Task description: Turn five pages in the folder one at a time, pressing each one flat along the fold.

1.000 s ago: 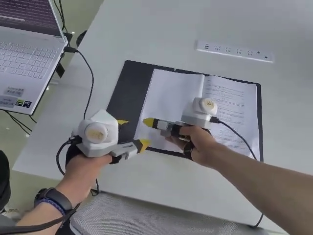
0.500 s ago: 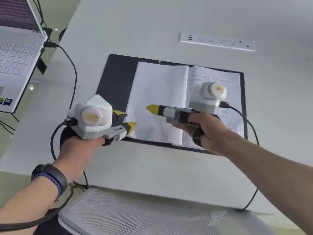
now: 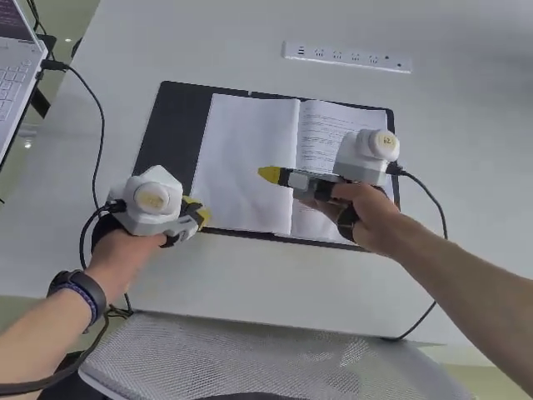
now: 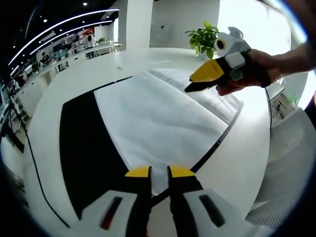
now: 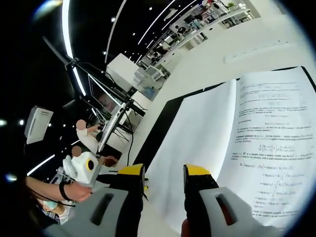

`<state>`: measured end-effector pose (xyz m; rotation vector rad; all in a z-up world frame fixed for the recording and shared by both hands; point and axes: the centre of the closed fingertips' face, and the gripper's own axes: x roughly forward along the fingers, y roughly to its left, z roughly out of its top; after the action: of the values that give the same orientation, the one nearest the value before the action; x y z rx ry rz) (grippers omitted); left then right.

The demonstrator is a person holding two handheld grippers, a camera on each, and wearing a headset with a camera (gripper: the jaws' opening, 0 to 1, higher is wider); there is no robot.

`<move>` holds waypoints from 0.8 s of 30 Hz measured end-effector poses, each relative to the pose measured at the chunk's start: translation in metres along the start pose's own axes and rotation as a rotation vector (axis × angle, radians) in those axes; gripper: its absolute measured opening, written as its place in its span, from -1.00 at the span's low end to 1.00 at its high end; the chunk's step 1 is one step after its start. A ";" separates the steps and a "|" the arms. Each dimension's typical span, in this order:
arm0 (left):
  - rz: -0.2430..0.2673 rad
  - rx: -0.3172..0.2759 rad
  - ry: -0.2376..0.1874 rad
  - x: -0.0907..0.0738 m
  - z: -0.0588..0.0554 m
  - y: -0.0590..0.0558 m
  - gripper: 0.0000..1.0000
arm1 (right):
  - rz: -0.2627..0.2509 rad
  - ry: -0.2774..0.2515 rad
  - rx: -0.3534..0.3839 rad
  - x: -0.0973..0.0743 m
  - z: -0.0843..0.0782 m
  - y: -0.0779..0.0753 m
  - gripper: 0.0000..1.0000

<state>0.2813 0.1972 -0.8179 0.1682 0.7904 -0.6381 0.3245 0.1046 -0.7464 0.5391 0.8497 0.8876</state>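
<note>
The black folder point(image 3: 171, 133) lies open on the white table. Its left page point(image 3: 246, 154) is blank and flat; the right page point(image 3: 337, 133) carries printed text. My left gripper point(image 3: 200, 218) sits at the blank page's near left corner point(image 4: 148, 163), its yellow tips point(image 4: 138, 172) drawn together to a slit point(image 4: 159, 173). I cannot tell whether they pinch the paper. My right gripper point(image 3: 268, 175) hovers over the blank page near the fold, jaws a little apart point(image 5: 164, 173) with nothing between them. It also shows in the left gripper view point(image 4: 190, 86).
A white power strip point(image 3: 346, 57) lies beyond the folder. A laptop point(image 3: 12, 50) and its cable point(image 3: 92, 108) are at the far left. A grey mesh chair point(image 3: 233, 358) is below the table's near edge. A potted plant point(image 4: 202, 39) stands far off.
My left gripper's jaws have closed from wide open and it has settled at the page's near left corner. The right gripper has drifted toward the fold. The head camera has shifted.
</note>
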 end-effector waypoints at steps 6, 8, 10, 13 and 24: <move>0.021 -0.001 -0.028 -0.002 0.002 0.004 -0.88 | -0.009 -0.004 0.006 -0.006 0.001 -0.007 -0.43; 0.022 0.013 -0.029 -0.004 0.003 0.003 -0.88 | -0.011 -0.006 0.007 -0.007 0.001 -0.008 -0.44; 0.023 0.023 -0.026 -0.005 0.004 0.000 -0.88 | -0.013 -0.005 0.008 -0.007 0.002 -0.010 -0.44; 0.025 0.019 -0.023 -0.007 0.006 -0.001 -0.88 | -0.009 0.016 -0.014 -0.008 0.001 -0.013 -0.44; 0.033 0.018 -0.026 -0.011 0.008 -0.002 -0.92 | 0.012 0.051 -0.048 -0.006 0.005 -0.026 -0.53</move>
<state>0.2791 0.1976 -0.8043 0.1885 0.7557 -0.6155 0.3385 0.0853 -0.7595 0.4818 0.8705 0.9334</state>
